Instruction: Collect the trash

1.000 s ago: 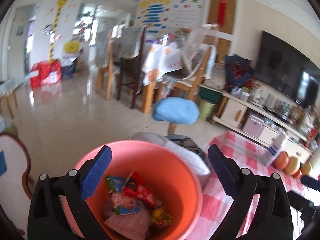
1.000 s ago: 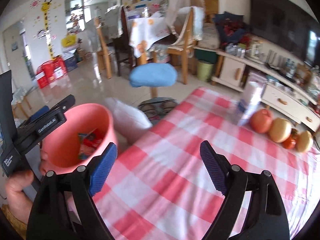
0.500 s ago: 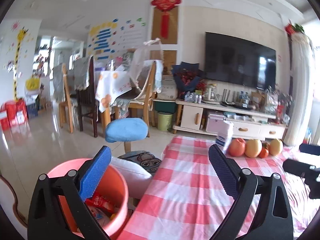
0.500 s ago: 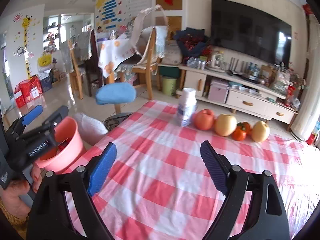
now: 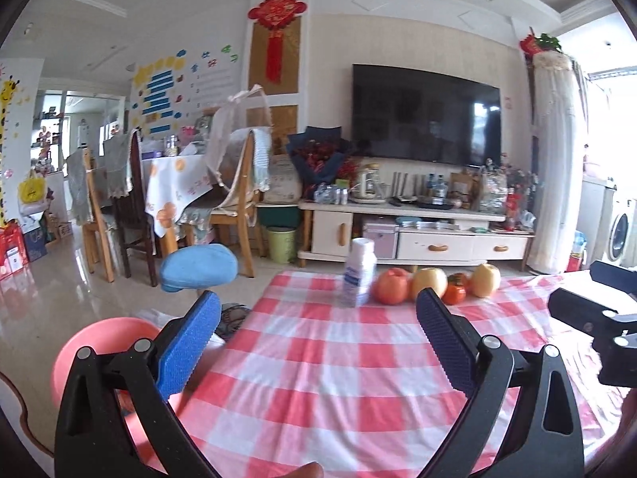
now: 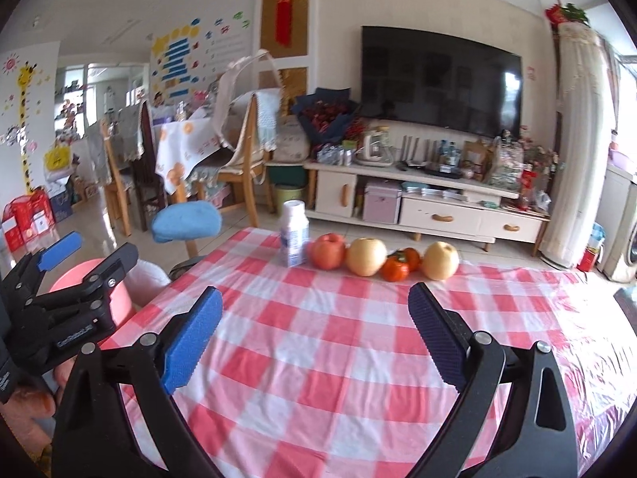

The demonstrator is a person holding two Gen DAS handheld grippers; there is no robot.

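Both my grippers are over the near part of the table with nothing between their pads. The left gripper (image 5: 318, 342) is spread wide and released, and so is the right gripper (image 6: 314, 338). A second ago my left camera looked straight down into the pink bin at the wrappers in it; now it has swung up level across the red-and-white checked tablecloth (image 5: 330, 378). I read that as the last drop being done, and me looking for what is left.

The pink trash bin (image 5: 103, 342) sits off the table's near-left corner, low beside the left gripper, and its contents are hidden from this angle. The near and middle cloth show no scraps that I can make out.

Along the far edge, towards the left corner, a small white bottle (image 6: 294, 235) with a blue label stands upright — the only thing here that could pass for trash, though I cannot tell whether it is empty. Just to its right lies a row of fruit: a red apple (image 6: 327, 250) close to the bottle, a yellow pear (image 6: 366, 256), two persimmons (image 6: 400, 265) and a second pear (image 6: 440, 260). My guess is the bottle goes next, taken by the right gripper without knocking the apple.
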